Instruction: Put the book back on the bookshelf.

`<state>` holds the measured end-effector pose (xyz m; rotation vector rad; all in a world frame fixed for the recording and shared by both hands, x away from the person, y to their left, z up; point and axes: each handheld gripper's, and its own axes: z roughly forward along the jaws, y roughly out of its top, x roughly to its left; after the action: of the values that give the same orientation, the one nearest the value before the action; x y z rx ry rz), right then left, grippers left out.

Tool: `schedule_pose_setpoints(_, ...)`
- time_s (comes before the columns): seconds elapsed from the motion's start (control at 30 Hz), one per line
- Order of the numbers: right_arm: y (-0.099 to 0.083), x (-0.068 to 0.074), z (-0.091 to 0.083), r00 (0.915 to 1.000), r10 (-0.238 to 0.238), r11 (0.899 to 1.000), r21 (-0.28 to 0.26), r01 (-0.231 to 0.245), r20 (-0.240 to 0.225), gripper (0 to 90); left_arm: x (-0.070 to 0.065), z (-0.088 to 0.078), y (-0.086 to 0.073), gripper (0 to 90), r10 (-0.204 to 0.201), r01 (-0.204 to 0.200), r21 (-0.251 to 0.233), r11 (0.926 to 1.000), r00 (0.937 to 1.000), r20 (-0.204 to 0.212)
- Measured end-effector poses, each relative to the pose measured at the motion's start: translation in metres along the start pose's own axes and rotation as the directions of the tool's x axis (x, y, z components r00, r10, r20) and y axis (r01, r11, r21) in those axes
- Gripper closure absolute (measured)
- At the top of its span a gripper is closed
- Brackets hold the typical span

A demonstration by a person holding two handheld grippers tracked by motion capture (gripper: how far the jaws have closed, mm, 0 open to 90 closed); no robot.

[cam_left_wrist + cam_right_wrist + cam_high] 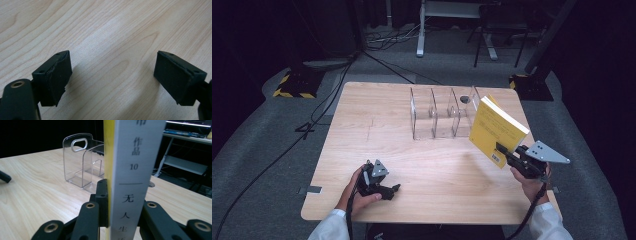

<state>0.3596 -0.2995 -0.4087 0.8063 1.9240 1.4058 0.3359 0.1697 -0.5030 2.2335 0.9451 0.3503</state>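
A yellow book (pixel 495 131) with a white spine (pixel 130 177) hangs above the table's right side, tilted, with my right gripper (pixel 507 152) shut on its lower edge. In the right gripper view both jaws press on the covers beside the spine. A clear acrylic file rack (pixel 443 113) with several slots stands at the middle back of the table, just left of the book; the same rack (pixel 81 160) appears behind the book in the right gripper view. My left gripper (pixel 393 190) rests low near the front left edge, its pads (pixel 57 75) wide apart over bare wood, nothing between them.
The light wooden table (pixel 377 135) has a round cable hole (pixel 464 99) behind the rack. Black cables, a yellow-and-black striped base (pixel 294 86) and desk legs stand on the grey floor beyond the far edge.
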Motion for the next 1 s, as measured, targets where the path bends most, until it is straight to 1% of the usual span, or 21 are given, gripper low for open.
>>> schedule_pose_setpoints(0.1,0.009,-0.002,0.007,0.9997,0.004,1.0,-0.004,-0.004,0.024,76.8,-0.002,0.0,-0.001,14.9,-0.015,0.015,-0.011,0.9998,0.9999,-0.002)
schedule_pose_setpoints(0.23,0.019,-0.005,0.015,0.9989,0.012,1.0,-0.007,-0.012,0.046,76.8,-0.002,0.0,-0.001,14.9,-0.015,0.014,-0.01,0.9998,0.9999,-0.003)
schedule_pose_setpoints(0.3,0.025,-0.006,0.021,0.9983,0.004,1.0,-0.008,-0.004,0.057,76.8,-0.002,0.0,-0.001,14.9,-0.015,0.015,-0.011,0.9998,0.9999,-0.005)
schedule_pose_setpoints(0.37,0.03,-0.007,0.026,0.9977,-0.001,1.0,-0.007,0.002,0.068,76.8,-0.002,0.0,-0.001,15.1,-0.007,0.007,-0.011,0.9999,0.9999,-0.009)
schedule_pose_setpoints(0.43,0.033,-0.007,0.03,0.9972,0.002,1.0,-0.008,-0.002,0.075,76.8,-0.002,0.0,-0.001,15.1,-0.008,0.008,-0.011,0.9999,0.9999,-0.009)
schedule_pose_setpoints(0.47,0.036,-0.007,0.034,0.9965,0.0,1.0,-0.009,0.001,0.083,76.8,-0.002,0.001,-0.001,15.1,-0.015,0.015,-0.013,0.9998,0.9999,-0.008)
schedule_pose_setpoints(0.57,0.041,-0.007,0.044,0.9952,-0.002,1.0,-0.001,0.002,0.098,76.8,-0.003,0.001,-0.001,14.8,-0.019,0.019,-0.015,0.9997,0.9997,-0.016)
schedule_pose_setpoints(0.7,0.047,-0.009,0.057,0.9935,0.012,1.0,-0.003,-0.012,0.113,76.8,-0.003,0.001,-0.001,14.6,-0.021,0.021,-0.011,0.9997,0.9997,-0.012)
schedule_pose_setpoints(0.73,0.047,-0.009,0.057,0.9935,0.012,1.0,-0.003,-0.012,0.113,76.8,-0.003,0.001,-0.001,14.6,-0.021,0.021,-0.011,0.9997,0.9997,-0.012)
schedule_pose_setpoints(0.77,0.05,-0.01,0.064,0.9926,0.017,1.0,-0.007,-0.017,0.12,76.8,-0.003,0.001,-0.001,14.6,-0.02,0.02,-0.011,0.9997,0.9997,-0.012)
schedule_pose_setpoints(0.8,0.05,-0.01,0.064,0.9926,0.017,1.0,-0.007,-0.017,0.12,76.8,-0.003,0.001,-0.001,14.6,-0.02,0.02,-0.011,0.9997,0.9997,-0.012)
schedule_pose_setpoints(0.9,0.054,-0.011,0.077,0.9899,0.024,1.0,0.001,-0.025,0.14,76.8,-0.003,0.001,0.0,14.6,-0.019,0.019,-0.012,0.9997,0.9997,-0.012)
schedule_pose_setpoints(1.0,0.055,-0.013,0.087,0.9885,0.029,0.999,0.01,-0.031,0.149,76.8,-0.003,0.002,0.0,14.5,-0.015,0.015,-0.011,0.9998,0.9998,-0.01)
